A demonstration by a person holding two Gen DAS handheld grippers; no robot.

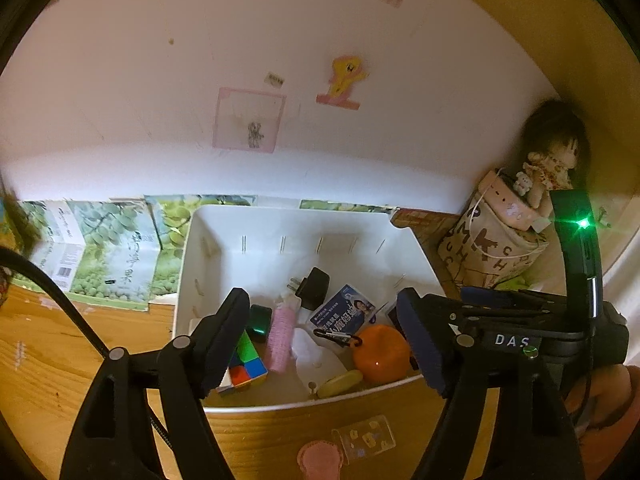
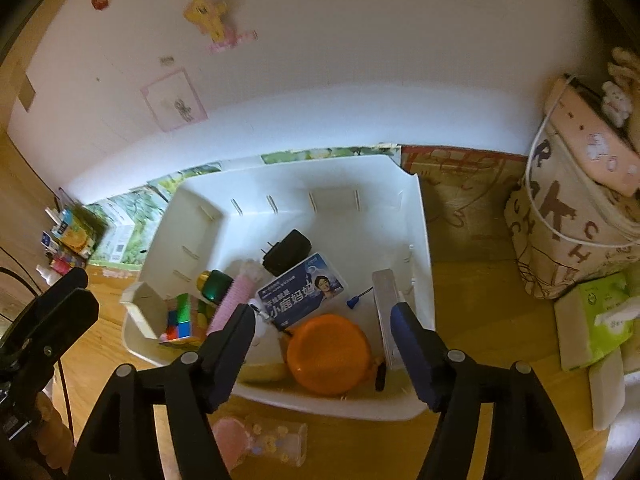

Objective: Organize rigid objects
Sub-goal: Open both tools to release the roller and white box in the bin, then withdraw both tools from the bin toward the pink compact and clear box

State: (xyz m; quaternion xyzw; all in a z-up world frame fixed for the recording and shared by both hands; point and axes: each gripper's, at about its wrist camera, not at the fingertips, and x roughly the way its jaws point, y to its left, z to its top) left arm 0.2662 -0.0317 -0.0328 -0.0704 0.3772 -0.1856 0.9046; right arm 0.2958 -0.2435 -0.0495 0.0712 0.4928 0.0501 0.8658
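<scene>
White bin (image 2: pixel 420 240) sits centre frame on the wood desk (image 1: pixel 60 360), back edge near the wall, fruit-print cartons (image 1: pixel 108 252) to its left, lettered fabric bag (image 2: pixel 568 232) and green tissue pack (image 2: pixel 600 320) well to the right. Inside, packed tight: orange round case (image 2: pixel 328 354), blue printed box (image 2: pixel 304 292), black plug adapter (image 2: pixel 288 252), pink roller (image 2: pixel 232 300), green-capped item (image 2: pixel 216 284), puzzle cube (image 2: pixel 180 320), white flat piece (image 2: pixel 386 312) leaning on the right wall. Far half of bin is bare floor.

Outside, btwn bin's near rim and frame bottom: clear patterned case (image 1: pixel 366 438) w/ pink pouch (image 1: pixel 320 458) touching its left.

Left gripper (image 1: pixel 324 344) spread wide, holding nothing, over the bin's near half. Right gripper (image 2: pixel 324 354) also spread, empty, straddling the orange case from above; both loose items lie below it, nearer the lens.
</scene>
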